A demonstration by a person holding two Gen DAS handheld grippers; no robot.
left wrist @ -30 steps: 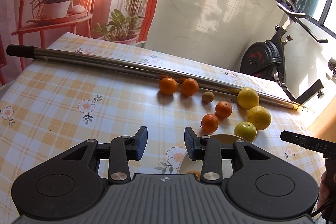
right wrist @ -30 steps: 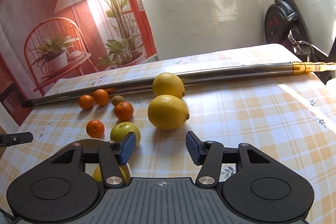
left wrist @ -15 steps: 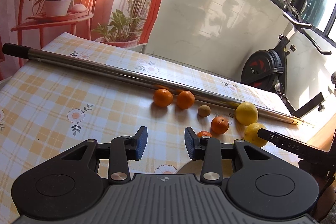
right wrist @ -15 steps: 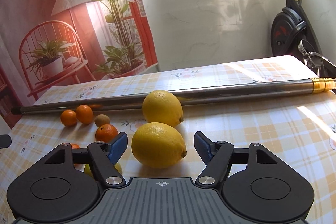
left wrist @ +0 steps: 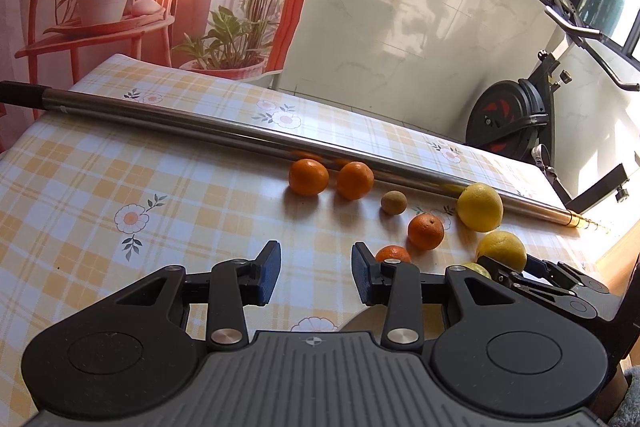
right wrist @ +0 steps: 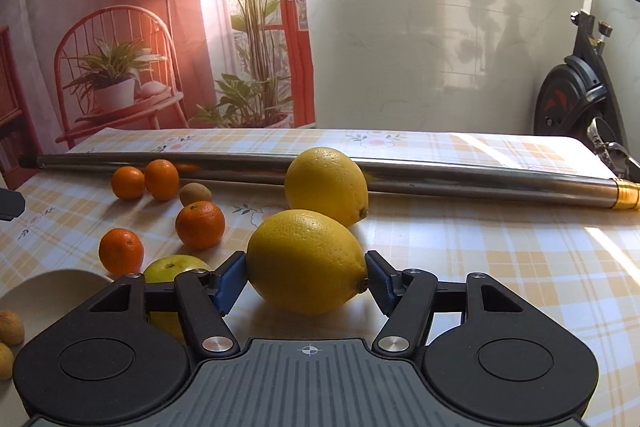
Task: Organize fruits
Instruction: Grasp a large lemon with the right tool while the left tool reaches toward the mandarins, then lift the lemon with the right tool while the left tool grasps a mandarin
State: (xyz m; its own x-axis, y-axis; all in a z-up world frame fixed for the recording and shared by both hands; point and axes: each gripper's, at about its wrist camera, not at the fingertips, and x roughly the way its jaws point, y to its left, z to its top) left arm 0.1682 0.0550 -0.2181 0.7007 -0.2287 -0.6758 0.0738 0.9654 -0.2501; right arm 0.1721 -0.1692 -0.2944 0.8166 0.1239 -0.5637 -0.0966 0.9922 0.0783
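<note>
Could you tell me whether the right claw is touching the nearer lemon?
Touching: in the right wrist view both blue pads of the right claw press against the nearer lemon.

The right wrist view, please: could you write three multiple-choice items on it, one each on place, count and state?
1. Where does the metal pole lie?
A. behind the fruit
B. in the bowl
C. on the floor

2. How many oranges show?
A. two
B. four
C. six

3. What is the right gripper doing?
A. hanging open and empty
B. closing on the near lemon
C. holding the kiwi

Answers:
1 A, it runs across the table beyond the far lemon.
2 B, two by the pole, two nearer.
3 B, both blue pads touch the lemon's sides.
</note>
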